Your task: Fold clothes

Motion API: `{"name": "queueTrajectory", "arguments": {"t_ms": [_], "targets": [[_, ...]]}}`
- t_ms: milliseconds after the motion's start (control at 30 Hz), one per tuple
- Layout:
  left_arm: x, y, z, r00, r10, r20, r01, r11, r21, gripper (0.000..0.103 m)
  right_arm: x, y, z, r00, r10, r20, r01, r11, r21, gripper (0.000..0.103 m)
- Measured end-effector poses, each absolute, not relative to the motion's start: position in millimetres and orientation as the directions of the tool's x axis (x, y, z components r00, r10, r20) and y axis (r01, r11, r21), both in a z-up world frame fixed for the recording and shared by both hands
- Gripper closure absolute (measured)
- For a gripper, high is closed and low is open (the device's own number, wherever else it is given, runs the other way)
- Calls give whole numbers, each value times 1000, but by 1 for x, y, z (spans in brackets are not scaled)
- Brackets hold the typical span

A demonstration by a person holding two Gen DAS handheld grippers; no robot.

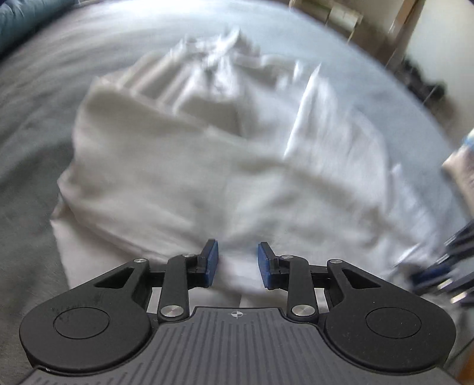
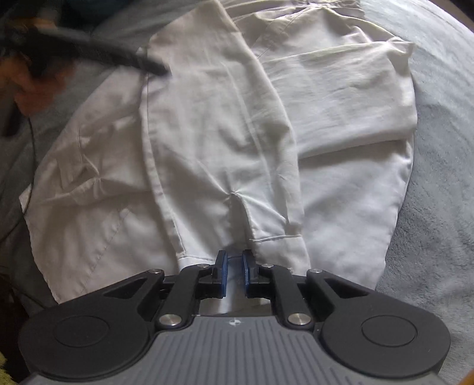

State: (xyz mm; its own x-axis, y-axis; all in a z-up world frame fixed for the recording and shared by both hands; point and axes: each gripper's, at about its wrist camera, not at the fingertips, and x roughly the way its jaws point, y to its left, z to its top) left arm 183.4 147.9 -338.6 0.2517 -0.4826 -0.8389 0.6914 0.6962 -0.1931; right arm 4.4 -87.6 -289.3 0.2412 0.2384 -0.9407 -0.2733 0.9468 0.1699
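A white shirt (image 1: 177,177) lies spread and creased on a grey bed cover (image 1: 29,148); the left wrist view is blurred. My left gripper (image 1: 238,254) hangs over the shirt's near edge, its blue pads apart and gripping nothing. In the right wrist view the shirt (image 2: 340,103) has one long sleeve (image 2: 222,133) folded across its body toward me. My right gripper (image 2: 234,260) is shut on the cuff end of that sleeve, with cloth showing between the pads. The left gripper (image 2: 89,50) appears as a dark blur at the top left, held by a hand (image 2: 32,86).
The grey bed cover (image 2: 444,148) surrounds the shirt on all sides. A blue cushion or duvet (image 1: 23,20) lies at the far left corner. Wooden furniture (image 1: 340,17) and dark items on the floor (image 1: 420,80) stand beyond the bed. A thin black cable (image 2: 29,148) hangs at the left.
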Motion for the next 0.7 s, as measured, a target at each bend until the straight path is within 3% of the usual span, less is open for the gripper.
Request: {"name": "queueTrajectory", "arguments": {"t_ms": [200,367,500,700], "targets": [[203,159,-303,282,-494,-822,683,706,-190,74,25,-129,-239,314,354,-881,-257,925,280,88],[262,142,-272,386,-480,-788,653,745,-135,73,99,-175,-214,450,367,-814,-235,928,289,83],[315,103,-269,455,-461,-761,642,762,-78,71,179,-208,-217,544,377,-750,-187,925,330,79],[388,59,-284,420,-484,-768,592,787,-172,70,303,-239,-249,607,435,-665,-114,875,470,63]]}}
